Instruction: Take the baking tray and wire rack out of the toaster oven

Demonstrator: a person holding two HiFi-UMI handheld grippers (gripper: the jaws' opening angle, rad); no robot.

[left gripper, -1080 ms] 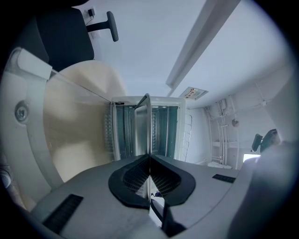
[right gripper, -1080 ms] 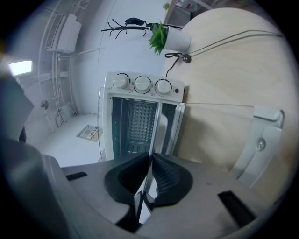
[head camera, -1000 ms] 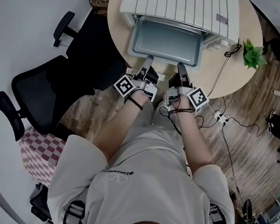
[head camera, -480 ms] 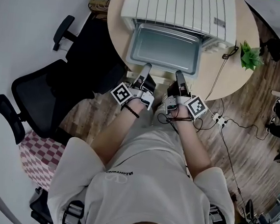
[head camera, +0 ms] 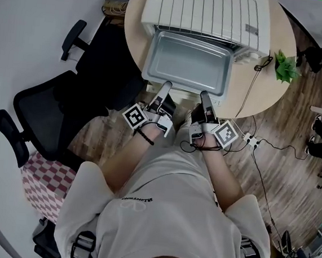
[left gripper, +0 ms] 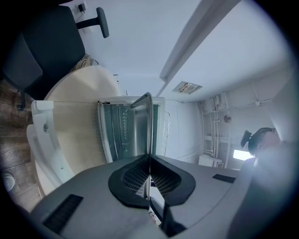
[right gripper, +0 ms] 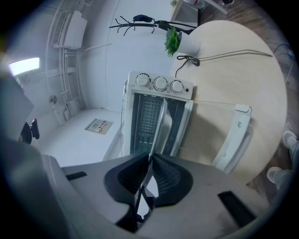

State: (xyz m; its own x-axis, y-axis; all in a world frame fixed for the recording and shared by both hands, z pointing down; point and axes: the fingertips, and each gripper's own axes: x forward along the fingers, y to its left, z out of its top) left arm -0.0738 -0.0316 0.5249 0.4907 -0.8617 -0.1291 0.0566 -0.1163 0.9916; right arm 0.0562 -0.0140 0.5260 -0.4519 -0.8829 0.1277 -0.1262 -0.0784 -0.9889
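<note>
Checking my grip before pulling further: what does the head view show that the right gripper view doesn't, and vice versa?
Head view only: the left gripper clamped on the rim of the baking tray, and the office chair. Right gripper view only: the three knobs and the oven cavity. Both: right gripper shut on the tray, toaster oven, plant.

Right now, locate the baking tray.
Head view, top centre: the baking tray juts from the toaster oven, near rim held by left gripper and right gripper.
</note>
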